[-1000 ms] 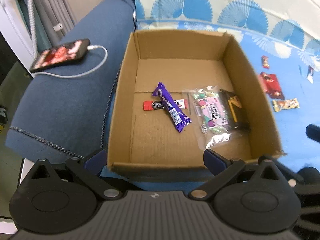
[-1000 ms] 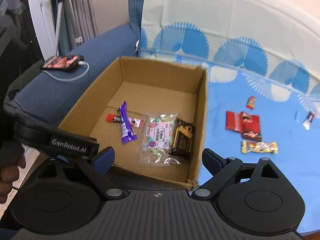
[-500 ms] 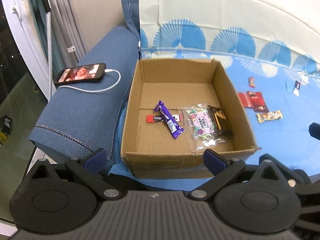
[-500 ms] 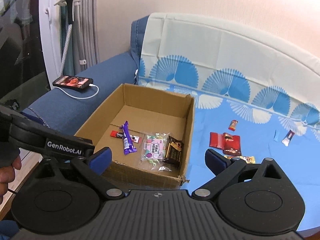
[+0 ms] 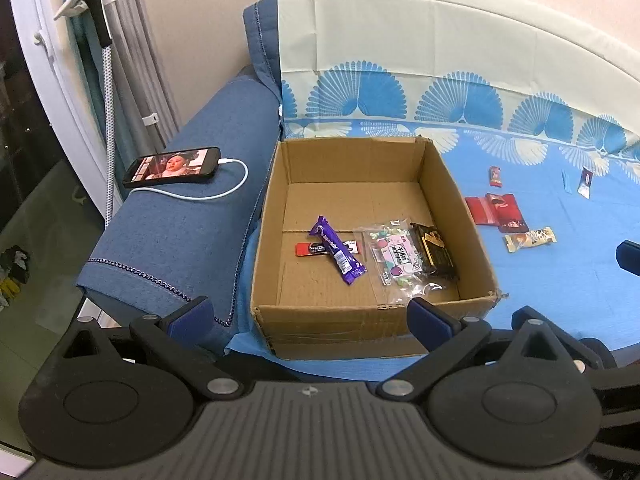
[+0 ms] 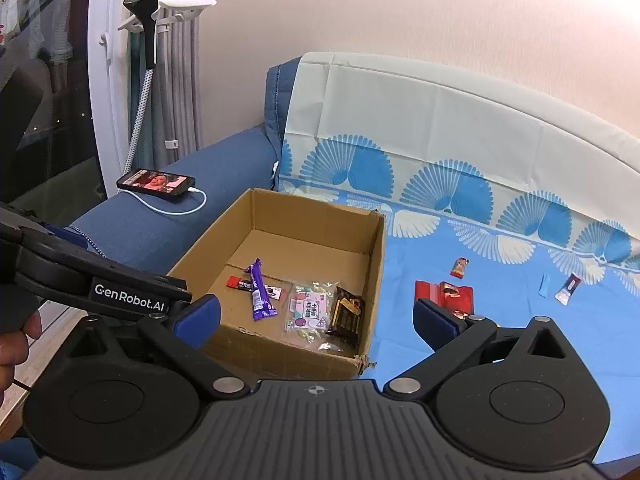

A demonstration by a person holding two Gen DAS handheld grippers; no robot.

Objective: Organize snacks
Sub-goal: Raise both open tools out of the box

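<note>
Both tools, the left tool [image 5: 308, 316] and the right tool [image 6: 316, 318], stand wide and empty just short of the open brown cardboard box [image 5: 360, 320]. Inside it lies the purple foil-wrapped candy bar [image 5: 338, 254]; red wrapped snacks [image 6: 444, 294] lie right of the box.

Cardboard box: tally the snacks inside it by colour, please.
Red sachet: 1
Purple bar: 1
Clear candy bag: 1
Dark brown pack: 1
Total: 4
</note>
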